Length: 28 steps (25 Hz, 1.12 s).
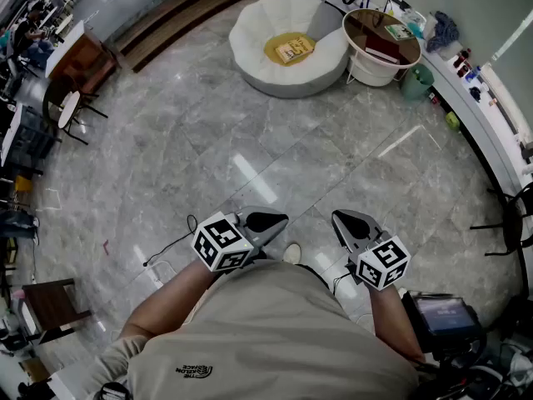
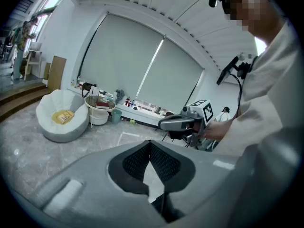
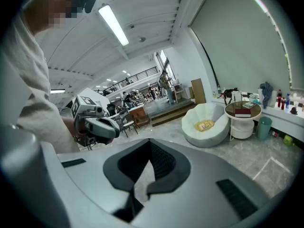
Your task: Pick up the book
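Both grippers empty, the book far off on a side table.
The left gripper [image 1: 265, 221] and right gripper [image 1: 353, 222] are held side by side above the marble floor [image 1: 208, 140], each with its jaws together on nothing. Well ahead at 12 o'clock sits a white shell-shaped chair [image 1: 250, 33] with a yellow cushion [image 1: 276, 52]. At 1 o'clock a round side table [image 1: 362, 26] carries the dark red book [image 1: 382, 51], with a green bin [image 1: 416, 82] just beside the table.

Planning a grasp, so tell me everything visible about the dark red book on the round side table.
The dark red book is closed and lies flat on the round side table, on its glossy brown top toward the near edge. Its cover looks plain; any print is too small to tell. A lighter booklet lies just beyond it, seemingly apart.
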Each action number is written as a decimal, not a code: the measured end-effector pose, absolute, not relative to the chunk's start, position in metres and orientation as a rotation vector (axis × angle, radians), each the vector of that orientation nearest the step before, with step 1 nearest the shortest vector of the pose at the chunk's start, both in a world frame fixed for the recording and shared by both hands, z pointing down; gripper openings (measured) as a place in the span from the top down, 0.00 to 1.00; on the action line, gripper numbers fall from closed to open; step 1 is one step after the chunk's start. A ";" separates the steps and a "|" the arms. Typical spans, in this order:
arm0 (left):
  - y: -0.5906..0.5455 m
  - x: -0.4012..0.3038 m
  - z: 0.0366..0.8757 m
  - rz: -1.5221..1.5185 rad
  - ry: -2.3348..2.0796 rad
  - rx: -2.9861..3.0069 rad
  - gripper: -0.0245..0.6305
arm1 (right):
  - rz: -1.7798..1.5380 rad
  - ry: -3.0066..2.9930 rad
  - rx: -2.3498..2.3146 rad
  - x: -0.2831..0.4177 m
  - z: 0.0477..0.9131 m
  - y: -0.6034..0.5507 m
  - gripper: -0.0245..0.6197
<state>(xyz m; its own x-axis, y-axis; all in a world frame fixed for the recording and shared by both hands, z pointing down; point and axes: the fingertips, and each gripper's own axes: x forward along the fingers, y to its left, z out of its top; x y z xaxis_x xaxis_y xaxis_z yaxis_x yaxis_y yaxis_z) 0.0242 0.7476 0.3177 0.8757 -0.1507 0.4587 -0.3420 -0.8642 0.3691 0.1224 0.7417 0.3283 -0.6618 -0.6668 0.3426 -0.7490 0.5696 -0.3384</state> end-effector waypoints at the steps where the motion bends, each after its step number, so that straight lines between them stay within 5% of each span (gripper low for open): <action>1: 0.749 0.022 0.319 0.588 -0.364 2.595 0.95 | 0.679 -2.623 1.192 0.121 0.328 0.742 0.94; 15: 0.678 -0.004 0.326 0.558 -0.419 2.559 0.95 | 0.788 -2.635 1.167 0.102 0.342 0.674 0.94; 18: 0.633 -0.013 0.338 0.534 -0.414 2.562 0.95 | 0.823 -2.608 1.181 0.091 0.359 0.635 0.93; 21: 0.577 -0.023 0.349 0.485 -0.387 2.549 0.95 | 0.838 -2.561 1.209 0.081 0.371 0.586 0.80; 28: 0.413 -0.059 0.335 0.460 -0.280 2.565 0.95 | 0.910 -2.493 1.284 0.044 0.365 0.425 0.79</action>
